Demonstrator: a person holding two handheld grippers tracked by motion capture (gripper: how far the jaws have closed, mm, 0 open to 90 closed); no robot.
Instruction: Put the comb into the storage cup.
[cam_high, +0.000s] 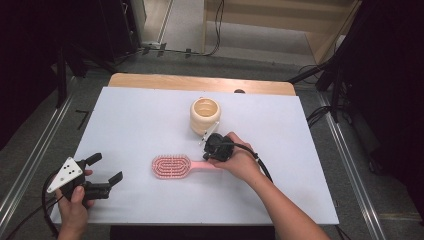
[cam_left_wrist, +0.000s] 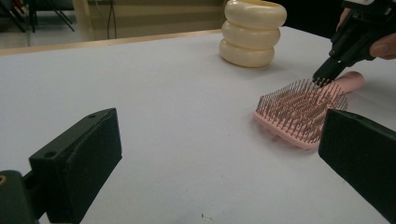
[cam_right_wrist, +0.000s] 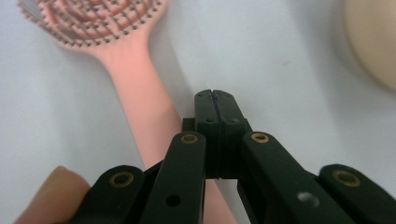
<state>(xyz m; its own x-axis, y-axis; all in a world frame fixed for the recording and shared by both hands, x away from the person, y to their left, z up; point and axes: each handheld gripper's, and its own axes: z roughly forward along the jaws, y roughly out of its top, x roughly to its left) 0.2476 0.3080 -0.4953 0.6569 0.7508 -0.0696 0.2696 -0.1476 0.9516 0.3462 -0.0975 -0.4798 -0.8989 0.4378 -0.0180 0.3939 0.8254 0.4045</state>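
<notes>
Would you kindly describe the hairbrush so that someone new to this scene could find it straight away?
Start at the white table and find the cream ribbed pot near its middle. Just in front of the pot, towards the person, lies the pink hairbrush, flat with its bristles up. It is the one pink thing there, and the shut right tool hovers by its handle.
</notes>
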